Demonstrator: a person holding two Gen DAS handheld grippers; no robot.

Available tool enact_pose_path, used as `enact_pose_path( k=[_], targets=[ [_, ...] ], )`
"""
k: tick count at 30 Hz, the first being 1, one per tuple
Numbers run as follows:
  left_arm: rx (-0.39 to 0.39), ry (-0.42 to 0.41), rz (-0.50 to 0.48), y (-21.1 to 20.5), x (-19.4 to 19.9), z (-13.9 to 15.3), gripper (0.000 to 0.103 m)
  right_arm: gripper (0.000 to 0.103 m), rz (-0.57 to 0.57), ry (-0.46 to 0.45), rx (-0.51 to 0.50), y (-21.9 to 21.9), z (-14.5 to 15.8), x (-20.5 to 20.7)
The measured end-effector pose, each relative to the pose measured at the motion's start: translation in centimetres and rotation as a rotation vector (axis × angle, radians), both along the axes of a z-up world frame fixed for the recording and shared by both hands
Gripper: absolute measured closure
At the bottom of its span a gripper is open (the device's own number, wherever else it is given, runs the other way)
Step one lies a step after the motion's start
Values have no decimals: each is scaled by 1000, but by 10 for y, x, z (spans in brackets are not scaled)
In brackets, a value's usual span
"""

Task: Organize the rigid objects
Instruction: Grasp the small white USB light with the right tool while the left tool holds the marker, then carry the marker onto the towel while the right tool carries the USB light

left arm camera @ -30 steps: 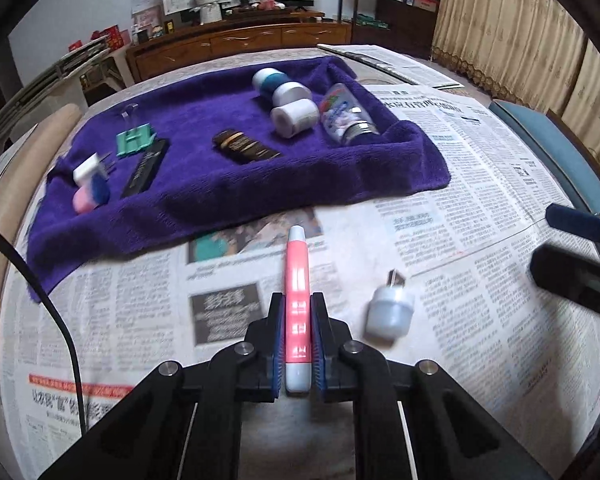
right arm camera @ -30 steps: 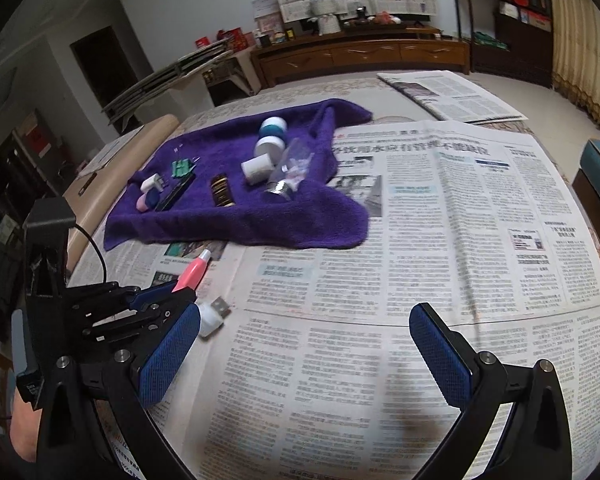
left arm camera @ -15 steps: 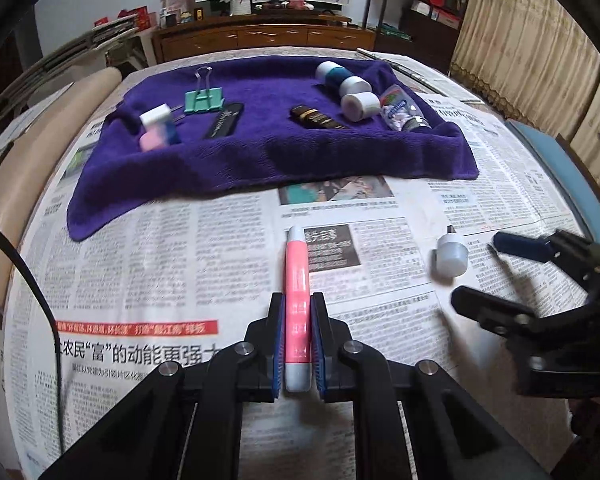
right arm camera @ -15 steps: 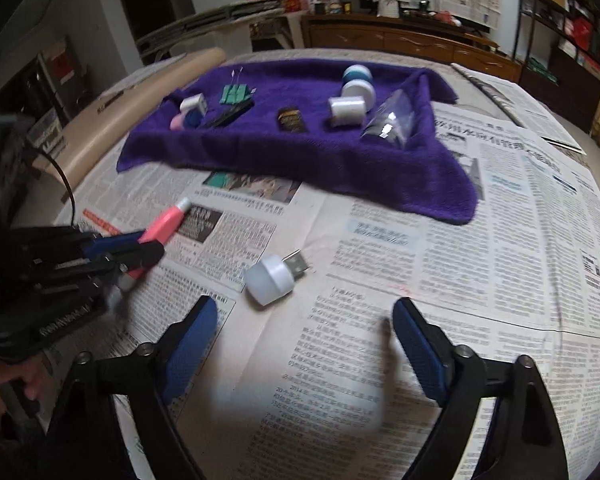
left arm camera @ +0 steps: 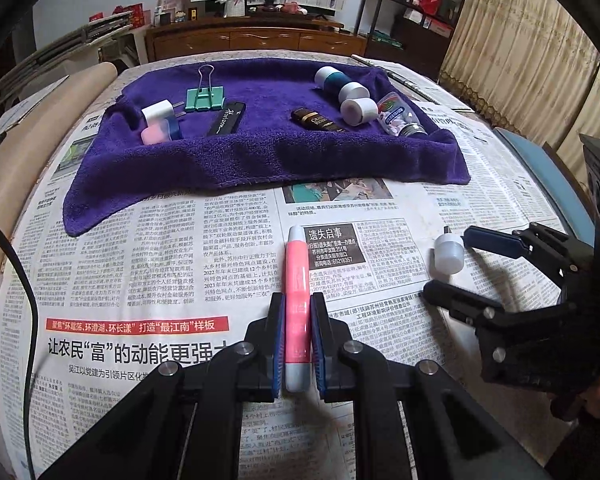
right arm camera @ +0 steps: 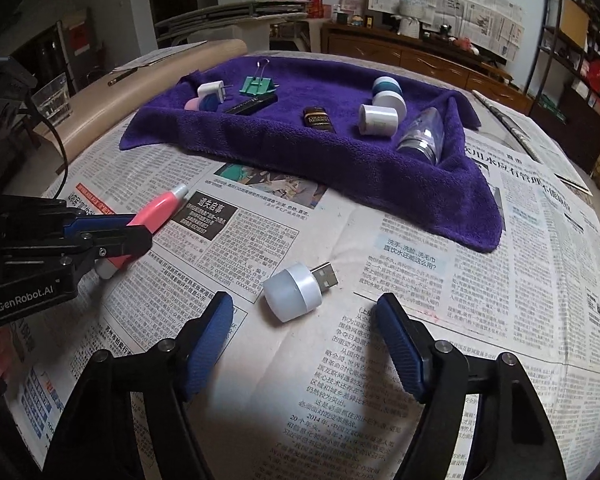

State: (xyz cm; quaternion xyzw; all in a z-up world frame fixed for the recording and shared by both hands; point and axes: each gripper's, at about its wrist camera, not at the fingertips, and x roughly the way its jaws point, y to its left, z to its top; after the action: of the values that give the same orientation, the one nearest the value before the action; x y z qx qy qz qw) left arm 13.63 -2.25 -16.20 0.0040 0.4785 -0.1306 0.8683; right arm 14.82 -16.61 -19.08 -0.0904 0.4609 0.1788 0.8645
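Note:
My left gripper (left arm camera: 296,312) is shut on a pink and white pen-like tube (left arm camera: 297,276), held just above the newspaper; in the right wrist view the same tube (right arm camera: 156,212) sticks out of the left gripper (right arm camera: 112,236). A small white USB light (right arm camera: 296,292) lies on the newspaper with its plug pointing right. My right gripper (right arm camera: 304,340) hangs just in front of the light, its jaws closing, and the pads do not touch it. In the left wrist view the USB light (left arm camera: 447,254) lies by the right gripper (left arm camera: 450,264).
A purple towel (left arm camera: 260,152) at the back holds a green binder clip (left arm camera: 204,98), a white plug (left arm camera: 158,114), a black bar (left arm camera: 226,118), a dark brown case (left arm camera: 316,120), white jars (left arm camera: 358,110) and a clear bottle (left arm camera: 400,120). Newspaper (right arm camera: 500,280) covers the table. A drinking glass (right arm camera: 54,98) stands far left.
The right gripper has swung in and dropped toward the USB light, and its jaws have narrowed. The left gripper pulled back from the towel with the pink tube, then held still.

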Motion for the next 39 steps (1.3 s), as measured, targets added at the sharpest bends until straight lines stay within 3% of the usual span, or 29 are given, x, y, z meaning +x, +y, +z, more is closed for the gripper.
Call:
enact_pose_path(
  k=[2, 6, 15, 39],
  targets=[
    [2, -2, 1, 3, 0, 0, 91, 39, 10, -4, 4, 0, 1, 0],
    [-11, -5, -5, 8, -2, -1, 91, 44, 36, -8, 9, 1, 1, 1],
    [-14, -5, -7, 8, -3, -1, 91, 66, 52, -22, 16, 3, 2, 7],
    [-15, 7, 4, 9, 2, 10, 91, 66, 14, -19, 62, -8, 22, 3]
  ],
)
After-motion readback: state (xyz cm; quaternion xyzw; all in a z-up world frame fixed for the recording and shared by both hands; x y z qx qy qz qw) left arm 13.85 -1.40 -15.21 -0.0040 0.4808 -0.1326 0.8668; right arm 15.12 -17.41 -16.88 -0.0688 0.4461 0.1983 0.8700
